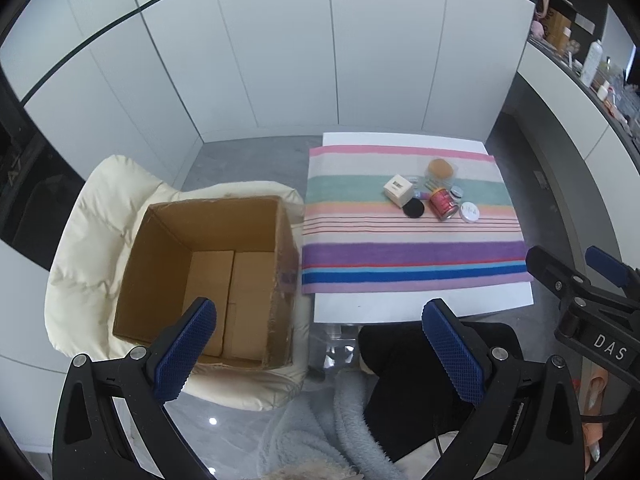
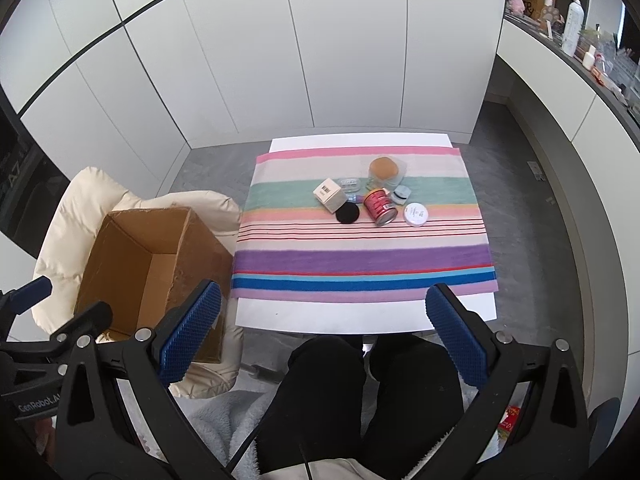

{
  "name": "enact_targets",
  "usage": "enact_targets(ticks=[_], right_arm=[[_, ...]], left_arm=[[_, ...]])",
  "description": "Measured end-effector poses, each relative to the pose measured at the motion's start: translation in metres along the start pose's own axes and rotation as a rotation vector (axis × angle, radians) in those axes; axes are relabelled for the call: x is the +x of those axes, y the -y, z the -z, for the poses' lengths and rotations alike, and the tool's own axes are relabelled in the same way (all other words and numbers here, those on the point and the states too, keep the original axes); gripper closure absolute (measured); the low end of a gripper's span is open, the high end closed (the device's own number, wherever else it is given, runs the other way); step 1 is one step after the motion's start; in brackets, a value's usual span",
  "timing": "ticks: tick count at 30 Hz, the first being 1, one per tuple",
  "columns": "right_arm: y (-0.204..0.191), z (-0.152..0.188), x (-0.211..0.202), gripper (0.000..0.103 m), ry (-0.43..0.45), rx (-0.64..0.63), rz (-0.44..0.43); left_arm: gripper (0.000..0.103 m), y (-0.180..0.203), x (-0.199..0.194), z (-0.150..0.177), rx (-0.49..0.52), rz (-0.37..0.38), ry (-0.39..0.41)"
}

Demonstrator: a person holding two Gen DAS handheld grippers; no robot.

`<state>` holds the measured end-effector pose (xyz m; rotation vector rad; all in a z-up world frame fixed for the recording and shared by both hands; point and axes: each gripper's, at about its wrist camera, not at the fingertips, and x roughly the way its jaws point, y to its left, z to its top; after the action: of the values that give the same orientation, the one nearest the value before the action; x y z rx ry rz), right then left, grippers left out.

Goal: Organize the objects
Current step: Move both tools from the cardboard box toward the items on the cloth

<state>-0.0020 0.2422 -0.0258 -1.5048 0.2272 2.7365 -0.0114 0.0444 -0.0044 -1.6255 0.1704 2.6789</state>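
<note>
An open, empty cardboard box (image 1: 208, 280) (image 2: 148, 264) sits on a cream chair (image 1: 92, 248) left of a small white table (image 2: 360, 316). On the table's striped cloth (image 2: 360, 256) lies a cluster: a cream carton (image 2: 330, 195), a black disc (image 2: 347, 213), a red can on its side (image 2: 380, 207), a white round jar (image 2: 416, 215), a tan sponge in a clear case (image 2: 385, 169). My left gripper (image 1: 320, 344) is open and empty, held above the box's near edge. My right gripper (image 2: 322, 328) is open and empty, held before the table's near edge.
White cabinet doors (image 2: 320, 60) stand behind the table. A counter with bottles and clutter (image 2: 592, 48) runs along the right. The person's black-trousered legs (image 2: 360, 400) and a grey fleece (image 1: 320, 432) are below the grippers. Grey floor (image 2: 540, 200) surrounds the table.
</note>
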Motion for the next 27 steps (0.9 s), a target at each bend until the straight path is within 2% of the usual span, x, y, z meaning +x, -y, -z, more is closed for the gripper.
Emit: enact_targets(ticks=[7, 20, 27], right_arm=[[0.033, -0.006, -0.004, 0.0, 0.02, 0.043, -0.005], [0.114, -0.015, -0.006, 0.0, 0.06, 0.127, 0.045], [0.147, -0.017, 0.002, 0.0, 0.052, 0.155, 0.061]], left_arm=[[0.0, 0.033, 0.004, -0.008, 0.037, 0.047, -0.001], [0.0, 0.1, 0.02, -0.029, 0.084, 0.092, -0.013], [0.0, 0.127, 0.043, -0.038, 0.099, 0.117, -0.054]])
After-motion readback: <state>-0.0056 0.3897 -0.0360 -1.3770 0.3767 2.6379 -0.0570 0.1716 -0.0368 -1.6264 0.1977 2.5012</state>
